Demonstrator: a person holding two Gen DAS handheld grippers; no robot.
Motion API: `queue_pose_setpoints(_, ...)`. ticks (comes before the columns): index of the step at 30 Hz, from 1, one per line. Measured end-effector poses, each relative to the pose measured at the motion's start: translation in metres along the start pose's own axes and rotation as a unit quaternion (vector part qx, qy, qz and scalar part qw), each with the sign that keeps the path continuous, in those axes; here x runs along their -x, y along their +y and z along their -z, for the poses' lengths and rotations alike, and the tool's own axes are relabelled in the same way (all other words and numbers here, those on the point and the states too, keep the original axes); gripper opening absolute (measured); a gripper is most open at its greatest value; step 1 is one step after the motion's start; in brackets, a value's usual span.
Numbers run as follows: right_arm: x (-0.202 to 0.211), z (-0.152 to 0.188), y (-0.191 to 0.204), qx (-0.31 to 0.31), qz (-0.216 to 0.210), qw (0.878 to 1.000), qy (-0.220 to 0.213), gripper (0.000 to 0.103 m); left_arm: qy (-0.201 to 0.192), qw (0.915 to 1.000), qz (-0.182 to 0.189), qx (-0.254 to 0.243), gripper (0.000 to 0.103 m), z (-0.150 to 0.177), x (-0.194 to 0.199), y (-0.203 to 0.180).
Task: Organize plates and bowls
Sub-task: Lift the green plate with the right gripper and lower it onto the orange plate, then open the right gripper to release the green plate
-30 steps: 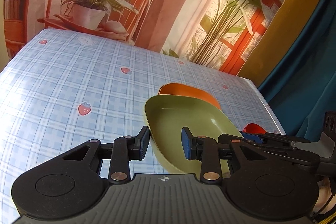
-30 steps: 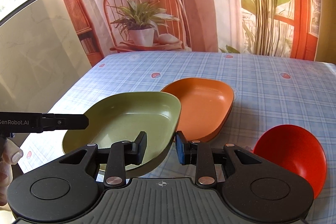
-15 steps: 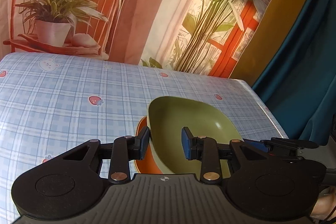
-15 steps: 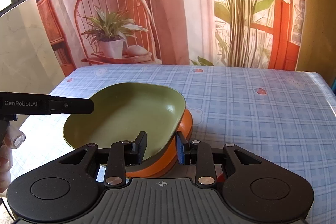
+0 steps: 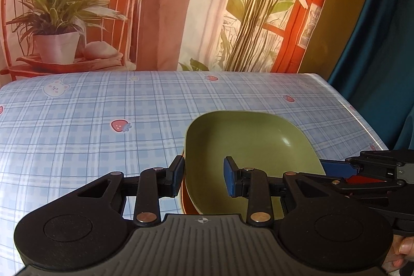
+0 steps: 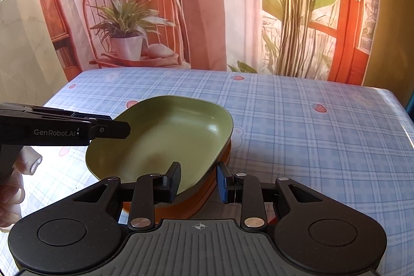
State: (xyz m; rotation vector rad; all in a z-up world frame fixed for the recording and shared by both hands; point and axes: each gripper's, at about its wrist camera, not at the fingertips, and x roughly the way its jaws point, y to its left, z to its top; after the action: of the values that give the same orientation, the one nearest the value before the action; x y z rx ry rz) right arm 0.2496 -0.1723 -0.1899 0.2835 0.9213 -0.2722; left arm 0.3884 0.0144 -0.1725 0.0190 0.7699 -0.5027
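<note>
green plate (image 6: 165, 139) clamped by both tongs, left (image 5: 204, 176), right (image 6: 198, 181); orange plate (image 6: 199, 201) mostly hidden beneath.

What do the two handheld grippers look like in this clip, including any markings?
Both are matte black plastic: ribbed grey centre plate, round side lobes, silver rivets, blue-padded fingers. The left gripper carries white "GenRobot.AI" lettering, seen from the right gripper camera. No cables or sleeves visible.

At the left edge of my right wrist view I read "GenRobot.AI" in pale letters on the side of my black plastic left gripper (image 6: 126, 130). I find no other legible writing in either view.
</note>
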Motion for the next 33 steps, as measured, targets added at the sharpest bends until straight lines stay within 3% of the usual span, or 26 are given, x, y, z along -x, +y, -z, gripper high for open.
queue_pose_setpoints(20,-0.009,0.011,0.004,0.013,0.007,1.000,0.025,0.029,0.011,0.9995,-0.019,-0.025,0.034,0.010,-0.006,-0.001)
queue_pose_setpoints(28,-0.005,0.013,0.005,0.001,0.001,1.000,0.025,0.029,0.009,0.9997,-0.020,-0.008,0.036,0.013,0.001,0.003)
queue_pose_setpoints(33,-0.006,0.015,0.007,0.011,0.004,0.999,0.035,0.028,0.032,0.9990,-0.019,0.024,0.039,0.016,-0.002,0.010)
